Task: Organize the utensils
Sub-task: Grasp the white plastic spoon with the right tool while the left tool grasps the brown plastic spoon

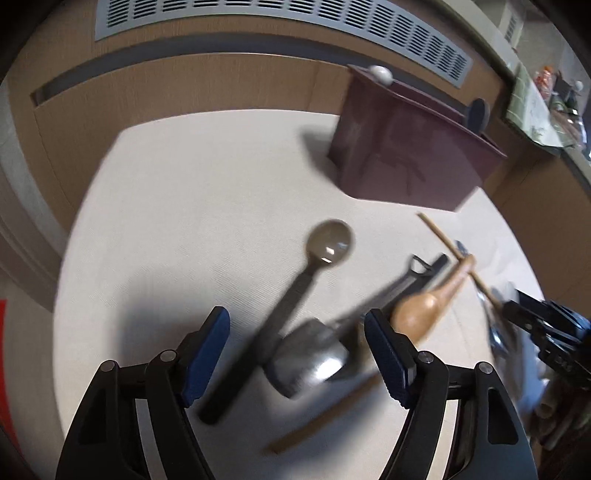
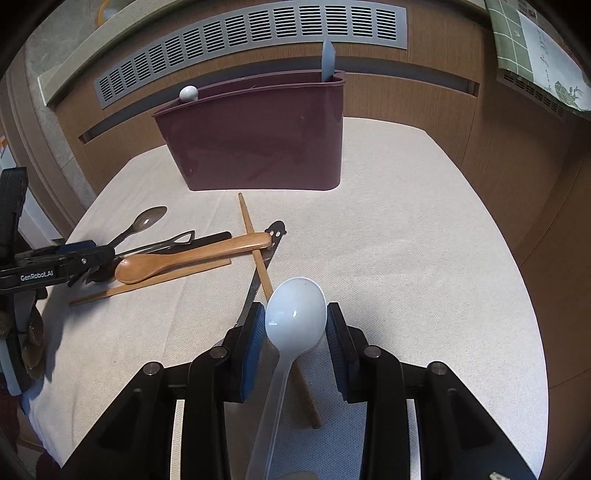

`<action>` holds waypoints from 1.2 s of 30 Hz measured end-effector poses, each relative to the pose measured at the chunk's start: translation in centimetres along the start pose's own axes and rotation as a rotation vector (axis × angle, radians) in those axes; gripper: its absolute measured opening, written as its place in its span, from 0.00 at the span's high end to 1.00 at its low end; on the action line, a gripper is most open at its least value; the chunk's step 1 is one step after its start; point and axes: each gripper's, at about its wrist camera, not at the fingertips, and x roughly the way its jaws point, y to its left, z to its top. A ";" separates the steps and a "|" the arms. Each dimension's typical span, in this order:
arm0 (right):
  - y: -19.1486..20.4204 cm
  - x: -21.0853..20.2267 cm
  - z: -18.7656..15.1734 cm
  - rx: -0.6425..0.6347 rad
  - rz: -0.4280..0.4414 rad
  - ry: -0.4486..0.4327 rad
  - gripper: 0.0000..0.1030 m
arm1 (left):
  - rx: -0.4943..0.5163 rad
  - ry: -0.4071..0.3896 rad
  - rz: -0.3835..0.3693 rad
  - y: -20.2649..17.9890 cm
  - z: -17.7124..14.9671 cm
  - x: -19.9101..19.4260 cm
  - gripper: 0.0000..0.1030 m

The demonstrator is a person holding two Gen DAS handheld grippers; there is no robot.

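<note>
A maroon utensil holder (image 2: pixel 258 144) stands at the back of the cream mat; it also shows in the left wrist view (image 1: pixel 410 147). My right gripper (image 2: pixel 295 325) is shut on a white plastic spoon (image 2: pixel 295 314), bowl between the pads. My left gripper (image 1: pixel 295 343) is open over a dark grey spoon (image 1: pixel 295 291) and a metal spatula-like utensil (image 1: pixel 314 362); both lie between its fingers. A wooden spoon (image 2: pixel 192 256) lies across the pile, also in the left view (image 1: pixel 424 302). Chopsticks (image 2: pixel 255 240) lie crossed nearby.
A white-knobbed utensil (image 2: pixel 188 93) and a grey handle (image 2: pixel 328 61) stick out of the holder. Wooden panelling with a grey vent (image 2: pixel 251 33) runs behind the mat (image 2: pixel 406 240). The left gripper appears at the left in the right wrist view (image 2: pixel 74 258).
</note>
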 end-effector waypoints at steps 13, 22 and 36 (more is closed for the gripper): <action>0.3 -0.9 -0.3 -0.002 0.006 -0.020 0.70 | 0.083 0.041 -0.022 -2.1 4.6 3.1 0.45; 0.4 -2.2 -0.3 -0.024 -0.012 -0.043 0.70 | 0.166 0.092 0.056 -2.6 6.7 4.9 0.46; -0.3 -2.2 -0.5 -0.022 -0.020 -0.062 0.70 | 0.202 0.087 0.055 -2.4 6.8 4.7 0.48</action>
